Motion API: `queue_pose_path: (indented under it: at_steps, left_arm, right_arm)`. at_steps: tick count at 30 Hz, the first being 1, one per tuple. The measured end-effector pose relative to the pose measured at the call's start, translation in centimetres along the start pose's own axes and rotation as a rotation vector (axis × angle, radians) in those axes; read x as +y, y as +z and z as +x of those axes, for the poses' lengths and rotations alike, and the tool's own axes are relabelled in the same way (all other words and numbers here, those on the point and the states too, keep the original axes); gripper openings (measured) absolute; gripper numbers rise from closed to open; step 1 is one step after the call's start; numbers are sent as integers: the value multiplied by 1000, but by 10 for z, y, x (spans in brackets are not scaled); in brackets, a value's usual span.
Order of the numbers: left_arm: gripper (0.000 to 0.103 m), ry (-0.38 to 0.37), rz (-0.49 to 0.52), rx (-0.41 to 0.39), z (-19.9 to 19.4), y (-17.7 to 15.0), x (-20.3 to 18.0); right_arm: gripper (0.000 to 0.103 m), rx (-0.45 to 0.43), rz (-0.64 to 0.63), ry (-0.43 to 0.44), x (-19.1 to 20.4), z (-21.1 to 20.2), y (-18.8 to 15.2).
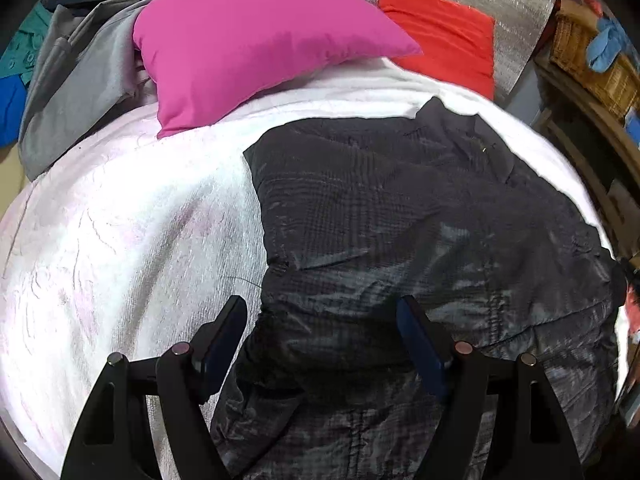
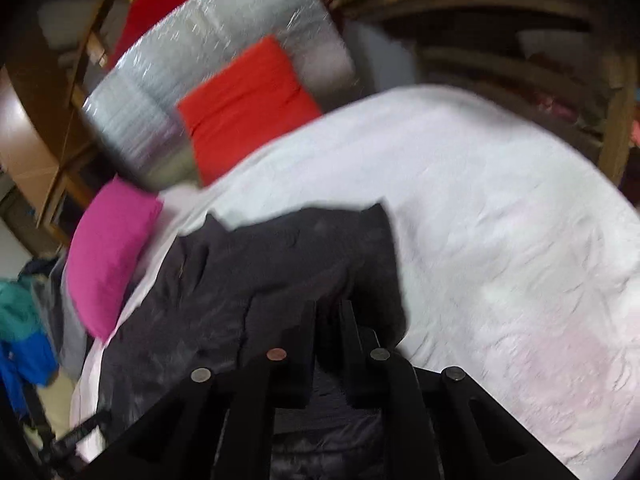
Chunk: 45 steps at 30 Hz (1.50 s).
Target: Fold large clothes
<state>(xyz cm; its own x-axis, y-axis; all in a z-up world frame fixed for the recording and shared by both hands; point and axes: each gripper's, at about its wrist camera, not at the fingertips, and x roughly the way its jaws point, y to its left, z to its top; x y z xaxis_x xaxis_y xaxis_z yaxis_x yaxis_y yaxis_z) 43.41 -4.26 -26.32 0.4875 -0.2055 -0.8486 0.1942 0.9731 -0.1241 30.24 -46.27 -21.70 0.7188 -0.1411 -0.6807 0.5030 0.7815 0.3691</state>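
**Dark jacket half-gathered on a white bed, 1 gripper clamped, 1 spread**

A dark quilted jacket (image 1: 400, 240) lies across the white bedspread (image 1: 120, 240), filling the centre and lower right of the left wrist view. The left gripper (image 1: 322, 312) sits at the bottom of that frame with its 2 fingers spread wide, holding nothing, poised over the jacket's near edge.

In the blurred right wrist view, the right gripper (image 2: 328, 320) sits at bottom centre, its fingers drawn close together and pinching a raised fold of the jacket (image 2: 260, 280). A pink pillow (image 1: 248, 40) rests in the upper left of the left view, an orange cushion (image 1: 440, 36) to its right.

The slick padded fabric looks likely to slide out of a 1-sided pinch. Because only the right gripper has hold, lifting now could drag the jacket askew and bunch it, or push it into the pink pillow.
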Motion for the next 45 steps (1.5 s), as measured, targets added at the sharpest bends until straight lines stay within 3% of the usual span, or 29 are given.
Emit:
queue_pose_path:
  at_steps: [1, 3, 5, 7, 8, 9, 10, 11, 15, 19, 20, 21, 22, 24, 27, 29, 31, 33, 36, 37, 39, 45]
  left_arm:
    - [78, 15, 11, 10, 3, -1, -1]
    - [78, 15, 15, 24, 7, -2, -1]
    - [78, 4, 2, 25, 6, -2, 2]
    - [78, -2, -6, 5, -1, 0, 5]
    - [78, -5, -8, -11, -6, 1, 7]
    - [78, -13, -13, -35, -12, 3, 9]
    - [78, -22, -19, -51, -16, 5, 12]
    - [78, -32, -31, -69, -22, 6, 16]
    - [79, -49, -87, -79, -24, 11, 34]
    - [79, -90, -140, 6, -3, 10, 46]
    - [79, -101, -146, 21, 2, 9, 45]
    - [79, -112, -149, 37, 7, 8, 45]
    - [79, -116, -148, 41, 8, 7, 43]
    - [79, -107, -132, 34, 8, 5, 38]
    - [79, -60, -87, -18, -1, 6, 31]
    - [79, -23, -57, -44, -4, 8, 27]
    - [79, 12, -34, -8, 5, 6, 25]
    - [80, -7, -45, 35, 13, 3, 27]
    - [80, -16, -66, 37, 11, 4, 29]
    - [80, -9, -63, 31, 9, 4, 29]
    - [80, 2, -55, 20, 3, 3, 28]
    - [80, -14, 0, -76, -26, 1, 12]
  right_arm:
    - [8, 0, -13, -46, -4, 6, 1]
    - [8, 87, 15, -63, -16, 27, 1]
    - [10, 172, 136, -3, -36, 38, 0]
    - [12, 182, 220, 67, -47, 31, 5]
    - [28, 178, 263, 138, -52, 25, 9]
    - [64, 173, 282, 169, -55, 21, 10]
    - [85, 163, 302, 189, -57, 17, 11]
    - [96, 136, 317, 200, -60, 12, 12]
    - [96, 193, 250, 207, -51, 20, 8]
    - [94, 277, 164, 175, -36, 40, -7]
    - [86, 300, 130, 175, -26, 45, -11]
    - [68, 312, 100, 166, -21, 46, -17]
    - [61, 316, 50, 135, -11, 47, -22]
    - [41, 249, -29, 86, 3, 36, -25]
    - [30, 145, -50, 63, 10, 19, -19]
    - [29, 115, -43, 59, 10, 16, -17]
    - [29, 149, -81, 2, 12, 30, -21]
    - [29, 199, -87, -32, 11, 48, -25]
    - [33, 203, -39, 5, 8, 44, -17]
    - [36, 213, -3, 25, 4, 42, -15]
    - [63, 237, 46, 45, -3, 41, -12]
    - [66, 197, 112, 100, -26, 18, -4]
